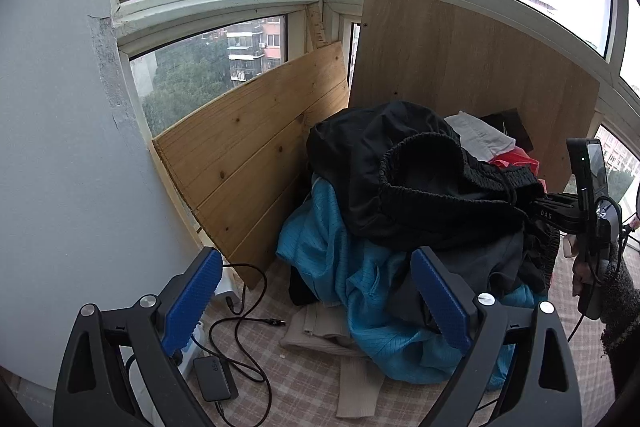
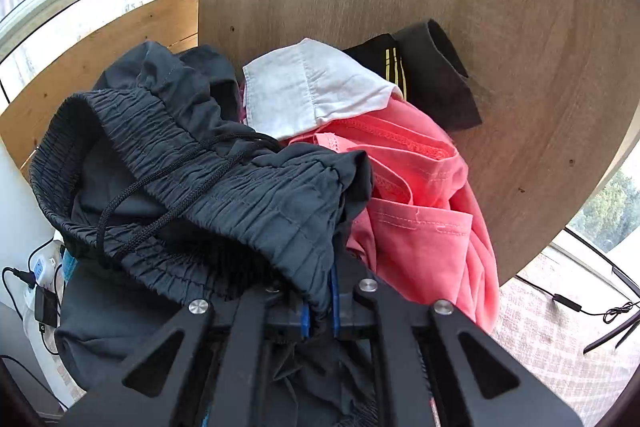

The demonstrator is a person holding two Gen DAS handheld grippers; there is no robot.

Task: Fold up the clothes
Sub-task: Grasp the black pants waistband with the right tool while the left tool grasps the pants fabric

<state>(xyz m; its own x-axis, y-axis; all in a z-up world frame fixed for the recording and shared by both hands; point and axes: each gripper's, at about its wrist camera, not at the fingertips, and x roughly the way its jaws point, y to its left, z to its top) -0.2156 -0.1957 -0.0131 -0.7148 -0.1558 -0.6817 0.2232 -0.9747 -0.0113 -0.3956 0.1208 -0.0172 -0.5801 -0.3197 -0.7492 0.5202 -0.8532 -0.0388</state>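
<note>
A heap of clothes lies on the checked surface. On top are black drawstring shorts [image 1: 420,171], also in the right wrist view [image 2: 208,171]. Under them lie a blue garment [image 1: 352,267], a pink garment [image 2: 420,195], a white piece [image 2: 312,87] and a dark garment with yellow stripes [image 2: 424,75]. My right gripper [image 2: 318,311] is shut on the waistband of the black shorts; it shows in the left wrist view [image 1: 560,215] at the right of the heap. My left gripper [image 1: 316,299] is open and empty, in front of the heap's left side.
Wooden boards [image 1: 256,155] lean against the windows behind the heap. A power strip, a black charger [image 1: 214,379] and cables [image 1: 240,311] lie at the left near the wall. A beige garment [image 1: 344,355] lies flat in front of the heap.
</note>
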